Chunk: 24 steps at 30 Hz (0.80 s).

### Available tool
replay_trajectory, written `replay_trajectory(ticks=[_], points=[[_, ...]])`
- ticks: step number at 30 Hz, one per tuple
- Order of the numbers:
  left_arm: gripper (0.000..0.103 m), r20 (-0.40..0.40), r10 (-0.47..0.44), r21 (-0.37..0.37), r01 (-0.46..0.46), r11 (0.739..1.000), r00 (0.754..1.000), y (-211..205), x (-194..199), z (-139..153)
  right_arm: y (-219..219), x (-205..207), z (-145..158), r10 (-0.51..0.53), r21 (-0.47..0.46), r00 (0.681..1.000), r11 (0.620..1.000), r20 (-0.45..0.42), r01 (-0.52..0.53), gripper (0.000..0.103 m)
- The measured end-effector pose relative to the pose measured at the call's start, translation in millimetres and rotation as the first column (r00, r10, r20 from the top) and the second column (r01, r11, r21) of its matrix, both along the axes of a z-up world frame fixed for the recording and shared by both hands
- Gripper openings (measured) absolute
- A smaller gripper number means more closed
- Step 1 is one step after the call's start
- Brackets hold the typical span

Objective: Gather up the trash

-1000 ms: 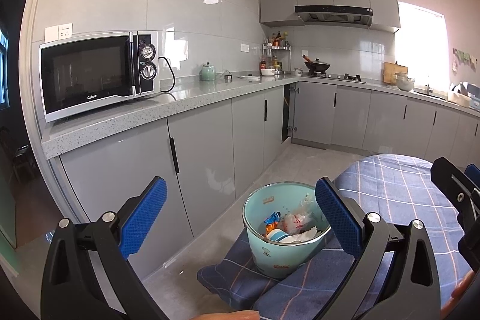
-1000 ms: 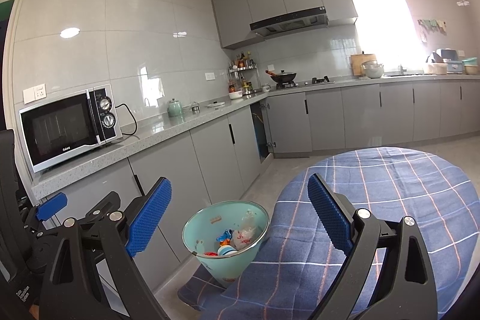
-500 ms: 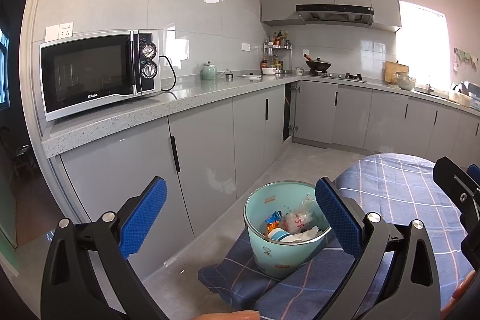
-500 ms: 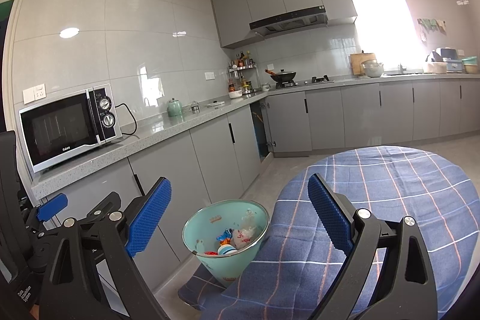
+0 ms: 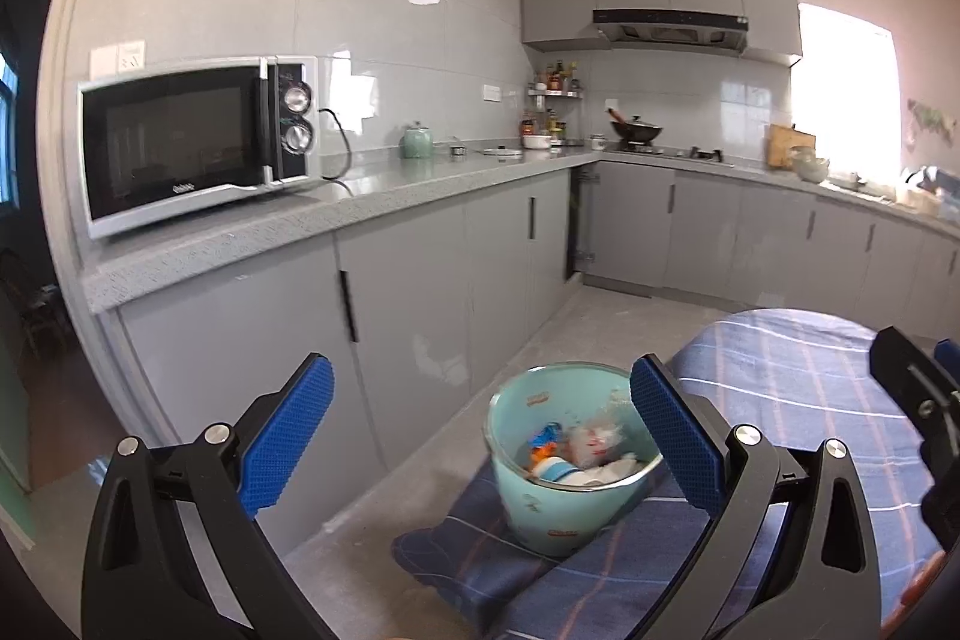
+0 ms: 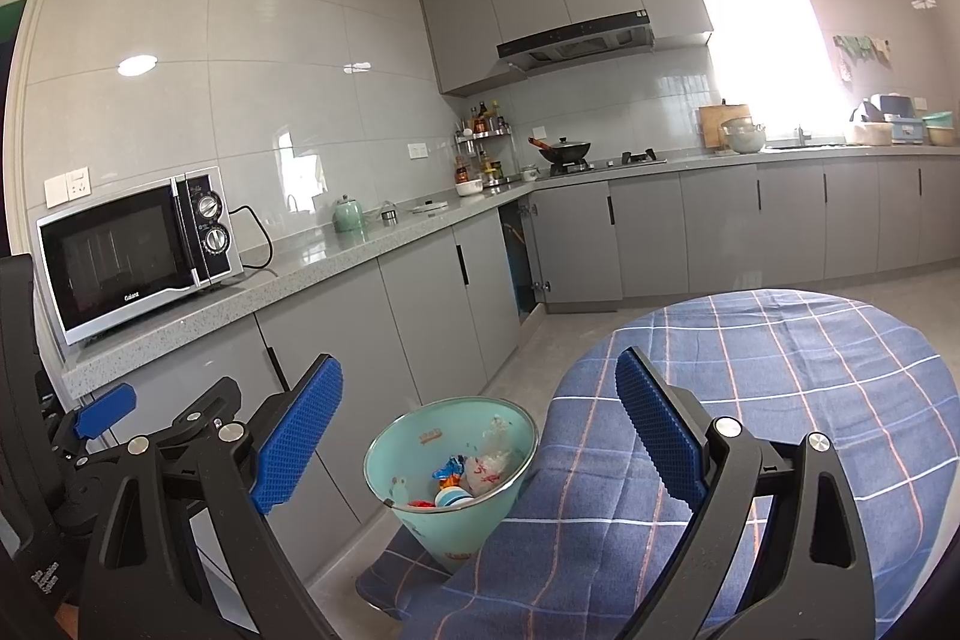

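Both tongs are released and grasp nothing: the left gripper (image 5: 480, 430) and right gripper (image 6: 480, 424) hover spread wide. Just beyond their tips, a mint trash bucket (image 6: 414, 466) stands at the edge of the plaid tablecloth (image 6: 780, 370), already holding wrappers (image 6: 474, 466). No loose trash shows farther off, so collection looks mostly done.

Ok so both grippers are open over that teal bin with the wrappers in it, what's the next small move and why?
Probably pull both back from the teal bin and look for more trash. The left gripper and right gripper are open and hold nothing, wrappers already lie in the bin, and the plaid tablecloth shows no litter in view.
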<state>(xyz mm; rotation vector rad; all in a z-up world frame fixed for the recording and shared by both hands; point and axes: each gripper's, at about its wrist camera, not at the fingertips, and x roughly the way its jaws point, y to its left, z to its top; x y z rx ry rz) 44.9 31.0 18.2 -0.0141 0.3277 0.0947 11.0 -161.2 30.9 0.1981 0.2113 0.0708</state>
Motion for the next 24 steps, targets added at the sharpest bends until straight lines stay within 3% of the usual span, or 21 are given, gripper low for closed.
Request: replay_trajectory(ticks=[10,24], points=[[0.097,-0.029,0.011,0.036,-0.010,0.999,1.000,-5.0,3.8,-6.3,-0.4,0.5,-1.9,-0.002,-0.001,1.000,1.000,-0.006,0.002,0.091],[0.097,-0.047,0.038,0.016,-0.038,0.999,0.998,-0.5,7.2,-7.8,-1.3,2.7,-7.2,-0.005,0.003,1.000,1.000,-0.022,0.005,0.091]])
